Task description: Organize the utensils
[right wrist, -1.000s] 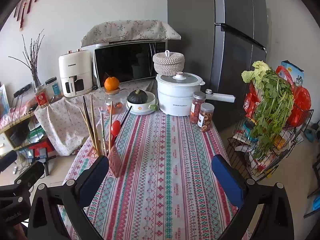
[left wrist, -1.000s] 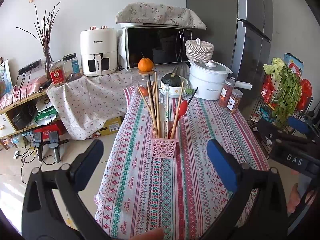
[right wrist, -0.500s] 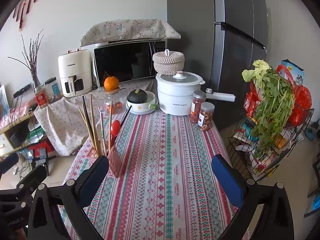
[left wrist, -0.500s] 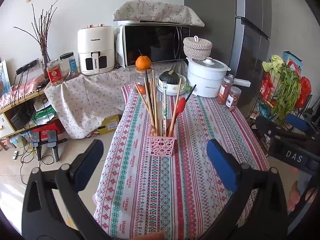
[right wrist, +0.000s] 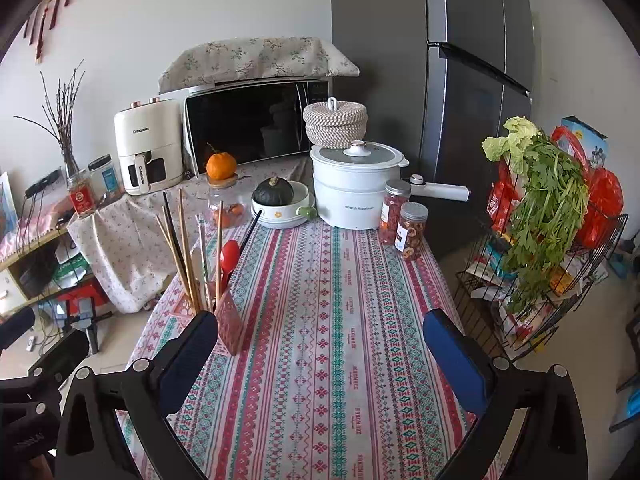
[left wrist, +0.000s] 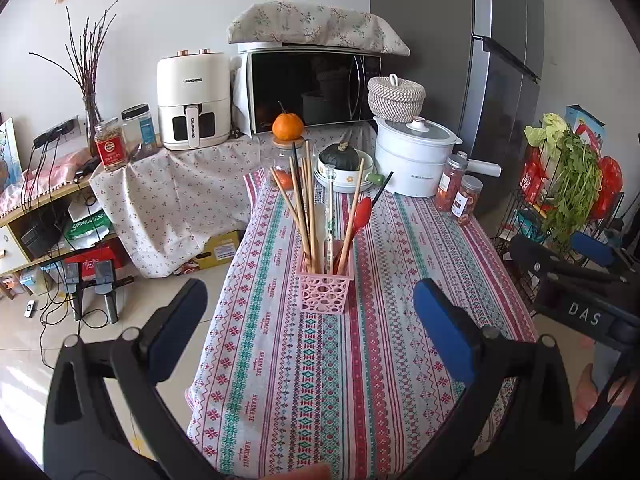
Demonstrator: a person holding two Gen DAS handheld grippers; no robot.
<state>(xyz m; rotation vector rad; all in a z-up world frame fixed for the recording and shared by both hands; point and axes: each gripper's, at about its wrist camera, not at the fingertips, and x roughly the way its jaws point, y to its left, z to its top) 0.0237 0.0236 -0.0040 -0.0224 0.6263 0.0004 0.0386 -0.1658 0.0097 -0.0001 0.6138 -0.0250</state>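
Two claws, both spread wide, nothing between the blue pads of either. Left claw [left wrist: 310,320] hovers over the near end of the desk [left wrist: 392,360], aimed straight at the pink utensil holder [left wrist: 325,290]; holder sits just beyond the fingertips, not touched. Right claw [right wrist: 320,354] hangs over bare striped tablecloth [right wrist: 320,320] further right; its left pad [right wrist: 188,356] overlaps the holder's [right wrist: 229,326] base in that view, contact not determinable.

Holder stands upright on the cloth near the desk's left edge. Contents, all leaning out of the top: wooden chopsticks [left wrist: 300,204], dark chopsticks [left wrist: 295,176], a red spoon [left wrist: 356,220], a pale clear-handled utensil [left wrist: 330,216], kind unclear.

Far end of desk: white electric pot [left wrist: 414,156] with lid, woven lidded basket [left wrist: 396,94] above and behind it, two clear jars of dried fruit [left wrist: 456,192] just to its right. Dark green squash [left wrist: 344,156] sits in a white dish [left wrist: 344,182]. Orange [left wrist: 287,126] rests on a glass jar's lid [right wrist: 223,179].

Beyond: microwave [left wrist: 312,88] under a floral cover, white air fryer [left wrist: 194,104], grey fridge [right wrist: 460,80]. Wire rack [right wrist: 540,280] to the right of the desk holds leafy greens [right wrist: 548,208] and red bags.
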